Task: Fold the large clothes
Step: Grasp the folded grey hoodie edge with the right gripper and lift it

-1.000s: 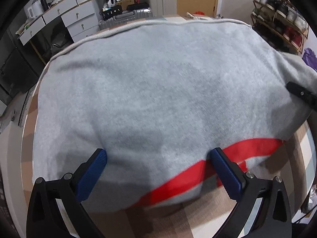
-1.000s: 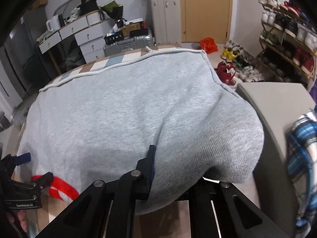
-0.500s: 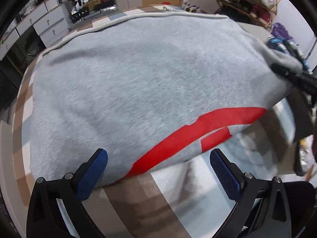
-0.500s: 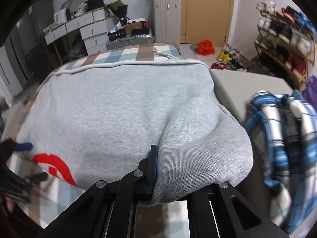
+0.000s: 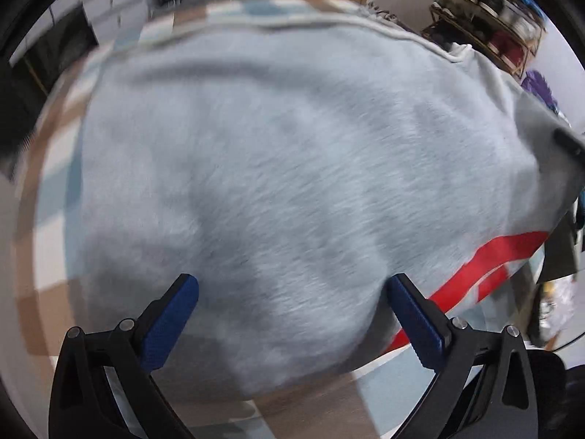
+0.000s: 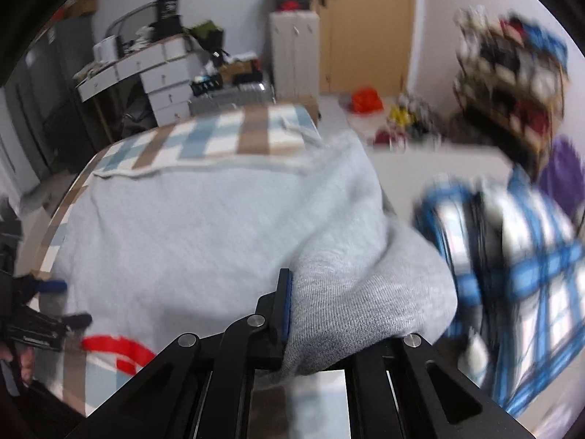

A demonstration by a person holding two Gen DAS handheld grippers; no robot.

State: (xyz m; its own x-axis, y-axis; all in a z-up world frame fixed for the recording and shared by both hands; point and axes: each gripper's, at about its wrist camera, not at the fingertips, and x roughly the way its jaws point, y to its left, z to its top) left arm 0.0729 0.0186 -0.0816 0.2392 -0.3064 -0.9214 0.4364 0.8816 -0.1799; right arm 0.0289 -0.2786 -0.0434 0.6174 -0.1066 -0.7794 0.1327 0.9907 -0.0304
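Checked blue-and-brown bedcover [image 5: 51, 190], cluttered bedroom behind; grey sweatshirt [image 5: 285, 168] spread over it, mid-fold.
Left wrist view, blurred: left gripper [image 5: 292, 292] at lower centre, jaws wide apart, straddling near hem, pinching nothing. Right wrist view: right gripper [image 6: 292, 311] clamped shut on bunched grey corner at lower centre, plaid shirt [image 6: 512, 274] at right. Best to grip left hem first, then lift both corners level, keeping edges aligned.

A tan wooden door [image 6: 369, 25] stands in the pale far wall, a light grey upright cabinet [image 6: 294, 53] just beside it. To the left, white drawer units [image 6: 161, 73] — cluttered on top; a loaded shoe rack [image 6: 512, 84] stands right.
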